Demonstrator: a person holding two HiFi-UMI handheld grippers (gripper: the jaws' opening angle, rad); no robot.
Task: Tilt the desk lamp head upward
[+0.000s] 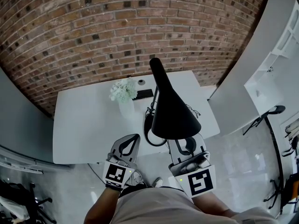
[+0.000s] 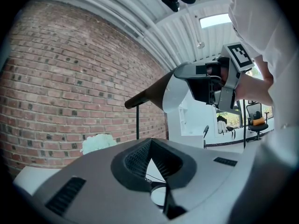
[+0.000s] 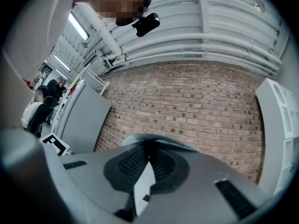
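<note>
Lamp head: we see the black lamp head raised over the front edge of the tabletop, right of its middle. Its wide mouth faces us and its narrow neck points toward the brick wall.
Right gripper: the right gripper has its jaws drawn narrow onto the lamp head's rim. In the head view we lose its tips under the shade.
Left gripper: the left gripper has its jaws together at the tips with nothing between them. It hangs just off the front edge, left of the lamp head and apart from it.
Lamp base: the lamp base is a dark ring near the front edge.
Flowers: the white flowers stand toward the back edge, near its middle.
</note>
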